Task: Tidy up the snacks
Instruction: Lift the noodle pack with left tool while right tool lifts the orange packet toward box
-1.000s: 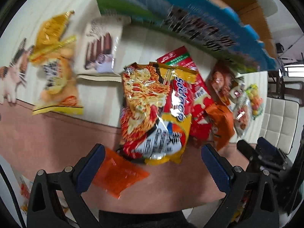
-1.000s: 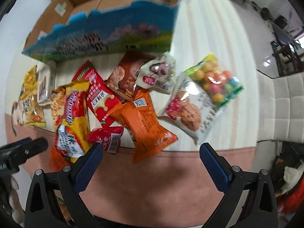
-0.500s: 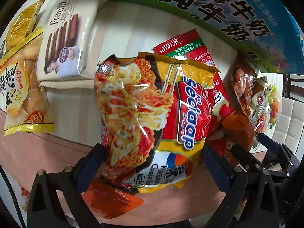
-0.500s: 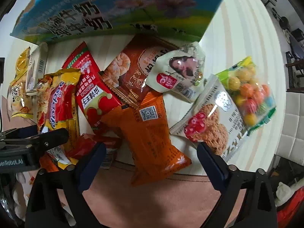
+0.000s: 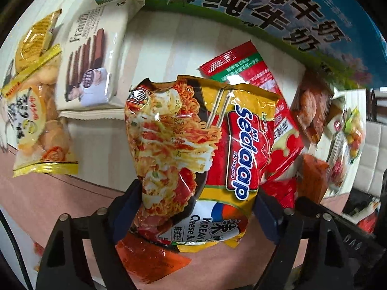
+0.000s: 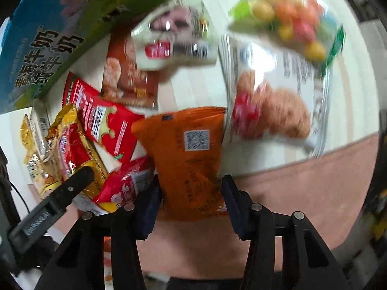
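Note:
My left gripper (image 5: pixel 193 213) has its blue fingers pressed on both sides of the yellow-red Sedaap noodle packet (image 5: pixel 193 149), which lies on the striped table. My right gripper (image 6: pixel 191 201) has its fingers closed against the sides of an orange snack bag (image 6: pixel 188 154) at the table's front edge. The noodle packet also shows in the right wrist view (image 6: pixel 72 149), with the left gripper's black finger (image 6: pixel 60 193) over it.
A blue-green milk carton box (image 5: pixel 278 17) stands behind the snacks. A white chocolate wafer pack (image 5: pixel 94 60), a yellow chips bag (image 5: pixel 36 111), a red packet (image 5: pixel 271 111), a cookie pack (image 6: pixel 278 111) and a candy bag (image 6: pixel 292 24) lie around. A flat orange sachet (image 5: pixel 150 261) lies under the noodles.
Both grippers moved forward onto the snacks and narrowed. The left fingers closed on the noodle packet; the right fingers closed on the orange bag.

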`<move>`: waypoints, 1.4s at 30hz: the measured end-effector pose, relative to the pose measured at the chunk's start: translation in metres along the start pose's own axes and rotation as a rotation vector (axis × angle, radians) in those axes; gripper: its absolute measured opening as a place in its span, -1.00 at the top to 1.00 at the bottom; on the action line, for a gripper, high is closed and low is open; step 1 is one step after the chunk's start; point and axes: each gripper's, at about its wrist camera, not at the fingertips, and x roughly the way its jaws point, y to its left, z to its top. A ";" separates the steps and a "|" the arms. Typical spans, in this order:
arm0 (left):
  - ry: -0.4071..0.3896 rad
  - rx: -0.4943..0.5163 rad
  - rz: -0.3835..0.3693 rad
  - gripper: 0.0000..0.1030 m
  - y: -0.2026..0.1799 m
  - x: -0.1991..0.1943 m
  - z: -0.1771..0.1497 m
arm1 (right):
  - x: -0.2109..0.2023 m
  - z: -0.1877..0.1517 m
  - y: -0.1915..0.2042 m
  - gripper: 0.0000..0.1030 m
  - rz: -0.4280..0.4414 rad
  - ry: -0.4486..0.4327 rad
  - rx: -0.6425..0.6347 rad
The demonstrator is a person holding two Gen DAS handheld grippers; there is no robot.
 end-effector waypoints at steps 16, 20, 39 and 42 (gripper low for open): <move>-0.047 0.081 0.118 -0.70 -0.013 0.012 -0.022 | 0.014 -0.007 0.029 -0.24 -0.094 -0.005 -0.068; -0.052 0.081 0.123 -0.70 -0.014 0.013 -0.024 | 0.022 -0.016 0.042 -0.23 -0.127 0.003 -0.087; -0.073 0.055 0.072 -0.95 0.004 0.026 -0.021 | 0.017 -0.045 0.059 -0.23 -0.126 -0.008 -0.131; -0.067 0.033 0.058 -0.84 0.012 0.026 -0.016 | 0.016 -0.044 0.059 -0.23 -0.118 0.004 -0.114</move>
